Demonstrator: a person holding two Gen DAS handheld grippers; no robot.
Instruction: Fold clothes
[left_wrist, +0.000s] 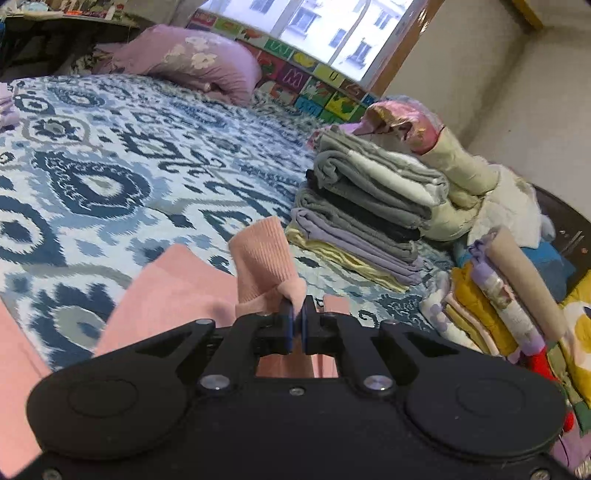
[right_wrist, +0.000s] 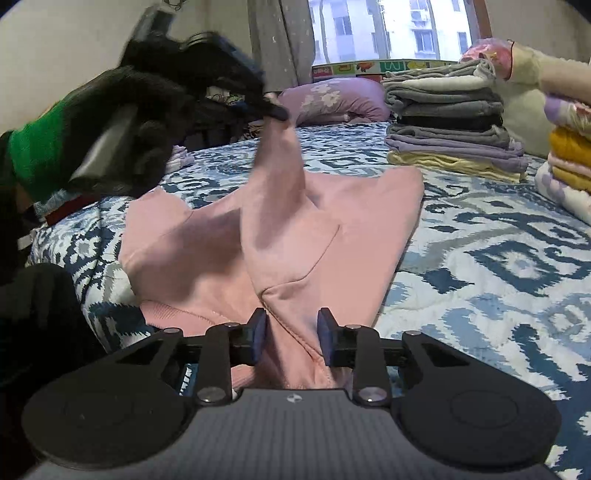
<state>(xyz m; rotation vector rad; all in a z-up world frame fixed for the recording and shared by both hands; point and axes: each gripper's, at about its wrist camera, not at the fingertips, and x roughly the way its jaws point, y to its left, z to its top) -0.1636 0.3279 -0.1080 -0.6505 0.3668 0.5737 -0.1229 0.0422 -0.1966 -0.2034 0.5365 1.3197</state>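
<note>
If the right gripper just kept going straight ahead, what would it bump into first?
Most likely the pink garment. The right gripper is open, and a raised fold of that cloth sits between its fingers and stretches ahead over the bed. Depth is hard to judge.

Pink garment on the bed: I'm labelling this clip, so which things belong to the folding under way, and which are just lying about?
In the job:
pink garment
left gripper, shut on its sleeve
right gripper, open over its edge

Lying about:
stack of folded clothes
purple pillow
bedspread
</note>
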